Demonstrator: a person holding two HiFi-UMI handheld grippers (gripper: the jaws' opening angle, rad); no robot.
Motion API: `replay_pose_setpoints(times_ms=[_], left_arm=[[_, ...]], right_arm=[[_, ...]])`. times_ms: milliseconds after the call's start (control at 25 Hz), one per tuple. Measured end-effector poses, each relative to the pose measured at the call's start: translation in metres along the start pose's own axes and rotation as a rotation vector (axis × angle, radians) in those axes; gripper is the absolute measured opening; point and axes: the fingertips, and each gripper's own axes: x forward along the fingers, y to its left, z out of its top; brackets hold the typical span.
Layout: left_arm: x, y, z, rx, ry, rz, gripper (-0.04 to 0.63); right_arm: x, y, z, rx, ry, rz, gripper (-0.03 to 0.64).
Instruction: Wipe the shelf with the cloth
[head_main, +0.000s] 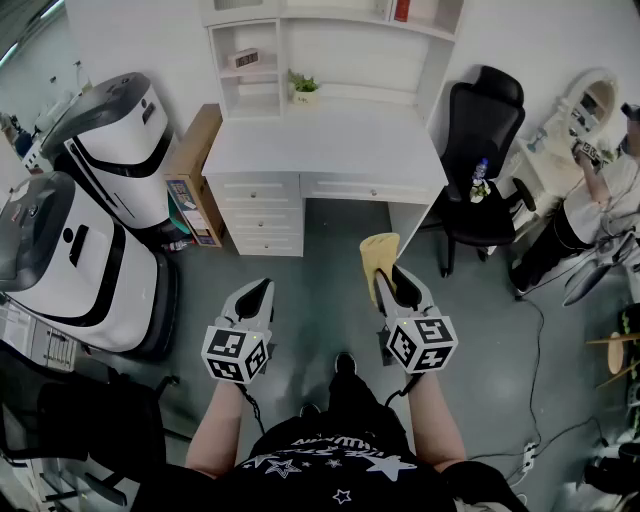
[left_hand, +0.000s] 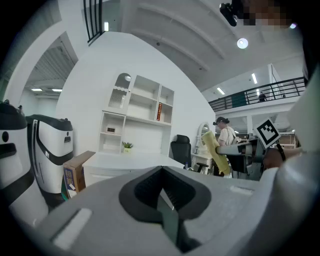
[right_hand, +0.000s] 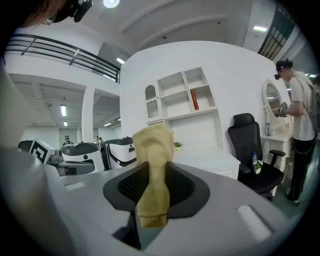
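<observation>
white counter (head_main: 330, 150) and shelf (head_main: 350, 95) lie straight ahead, well apart. right gripper (head_main: 392, 275) pinches upright cloth (head_main: 379, 252); left gripper (head_main: 262, 287) closed, empty.

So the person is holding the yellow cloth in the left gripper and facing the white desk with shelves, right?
Not quite. The yellow cloth is in the right gripper, not the left; the right gripper view shows its jaws shut on the cloth. The left gripper holds nothing, its jaws together. The person does face the white desk with shelves.
</observation>
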Motion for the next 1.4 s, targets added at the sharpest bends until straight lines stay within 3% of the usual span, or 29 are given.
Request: replay_pose_setpoints(times_ms=[200, 600, 840, 1080, 1400], left_arm=[[-0.006, -0.01, 0.004, 0.042, -0.011, -0.022, 0.0], [-0.03, -0.017, -0.025, 0.002, 0.026, -0.01, 0.001], [-0.022, -0.021, -0.03, 0.045, 0.052, -0.037, 0.0], [0.016, -0.004, -0.022, 0.061, 0.059, -0.028, 0.002], [0.126, 0.054, -0.002, 0.07, 0.081, 0.038, 0.0]], right_arm=[[-0.012, 0.007, 0.003, -0.012, -0.015, -0.006, 0.132], [-0.029, 0.013, -0.021, -0.004, 0.023, -0.015, 0.13], [-0.023, 0.005, -0.024, 0.009, 0.027, -0.038, 0.13], [0.013, -0.025, -0.019, 0.033, 0.031, -0.037, 0.132], [0.133, -0.091, -0.002, 0.066, 0.047, -0.004, 0.132]])
